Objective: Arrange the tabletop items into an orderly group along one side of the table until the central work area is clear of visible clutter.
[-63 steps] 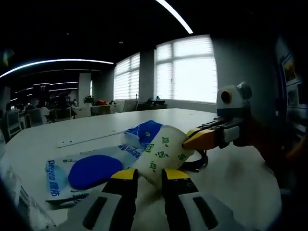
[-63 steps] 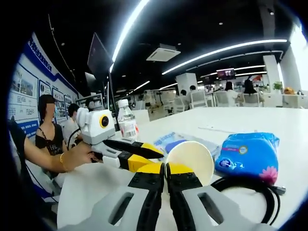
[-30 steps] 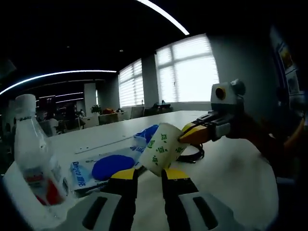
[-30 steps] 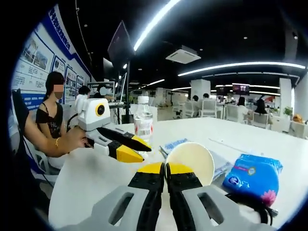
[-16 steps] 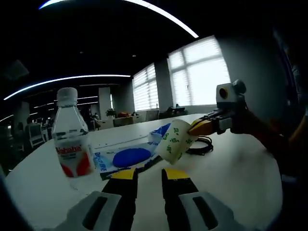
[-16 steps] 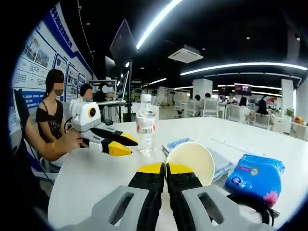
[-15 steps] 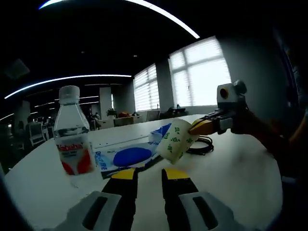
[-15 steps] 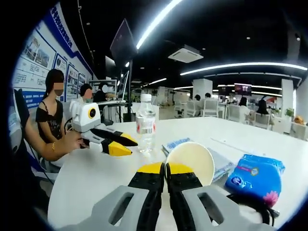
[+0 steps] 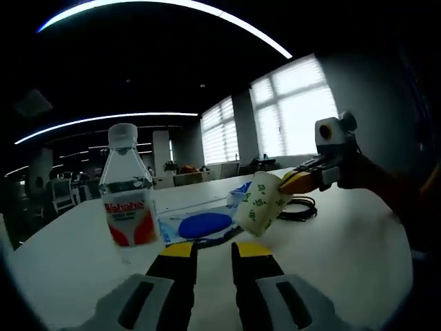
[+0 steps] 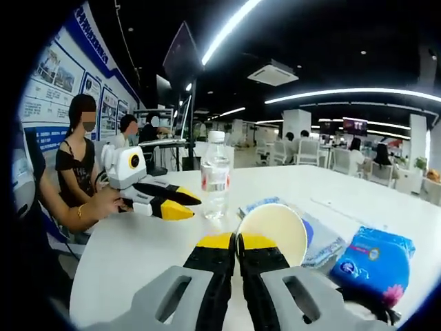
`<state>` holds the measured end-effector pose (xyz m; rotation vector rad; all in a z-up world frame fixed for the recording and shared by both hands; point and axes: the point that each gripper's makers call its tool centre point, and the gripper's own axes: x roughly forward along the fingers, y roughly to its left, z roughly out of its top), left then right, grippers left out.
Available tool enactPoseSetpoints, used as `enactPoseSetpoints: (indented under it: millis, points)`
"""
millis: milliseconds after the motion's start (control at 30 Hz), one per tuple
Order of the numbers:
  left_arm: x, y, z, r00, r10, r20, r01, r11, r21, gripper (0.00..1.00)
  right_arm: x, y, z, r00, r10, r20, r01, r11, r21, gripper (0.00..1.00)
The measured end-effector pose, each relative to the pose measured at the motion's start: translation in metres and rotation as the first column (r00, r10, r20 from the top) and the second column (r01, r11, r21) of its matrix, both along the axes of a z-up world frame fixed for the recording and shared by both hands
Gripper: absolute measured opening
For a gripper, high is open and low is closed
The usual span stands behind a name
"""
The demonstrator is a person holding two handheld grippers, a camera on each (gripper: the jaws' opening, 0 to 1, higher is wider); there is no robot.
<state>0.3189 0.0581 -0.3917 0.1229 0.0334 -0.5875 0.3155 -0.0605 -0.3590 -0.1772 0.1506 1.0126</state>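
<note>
A white paper cup (image 10: 274, 233) with green print hangs tilted above the white table (image 10: 131, 255), its rim pinched by my right gripper (image 10: 238, 241), which is shut on it. In the left gripper view the same cup (image 9: 260, 203) hangs from the right gripper (image 9: 291, 183), which comes in from the right. My left gripper (image 9: 215, 249) stands open with nothing between its jaws, low over the table. It is near a clear water bottle (image 9: 127, 196) with a red label. From the right gripper view, the left gripper (image 10: 185, 205) sits left of the bottle (image 10: 216, 176).
A flat packet with a blue oval (image 9: 200, 224) lies behind the cup. A blue wipes pack (image 10: 375, 265) and a black cable (image 9: 300, 205) lie beyond it. A person (image 10: 76, 158) sits at the table's edge, and office desks and chairs stand far behind.
The left gripper has drawn back from the cup and swung toward the bottle, which came into its view. The right gripper kept its hold on the raised cup.
</note>
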Motion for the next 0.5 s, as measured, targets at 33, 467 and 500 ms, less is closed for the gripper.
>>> enactPoseSetpoints:
  millis: [33, 467, 500]
  points:
    - [0.0, 0.003, 0.001, 1.0, 0.011, 0.005, -0.011, 1.0, 0.001, 0.19, 0.001, 0.004, 0.003, 1.0, 0.006, 0.009, -0.005, 1.0, -0.014, 0.01]
    - [0.006, 0.035, 0.003, 0.99, 0.14, -0.006, -0.141, 0.989, -0.046, 0.19, 0.006, 0.039, 0.012, 0.998, 0.065, 0.019, -0.062, 0.992, -0.113, 0.01]
    - [0.006, 0.036, 0.002, 0.989, 0.145, -0.011, -0.145, 0.988, -0.045, 0.19, 0.006, 0.041, 0.011, 0.997, 0.069, 0.018, -0.066, 0.991, -0.119, 0.01]
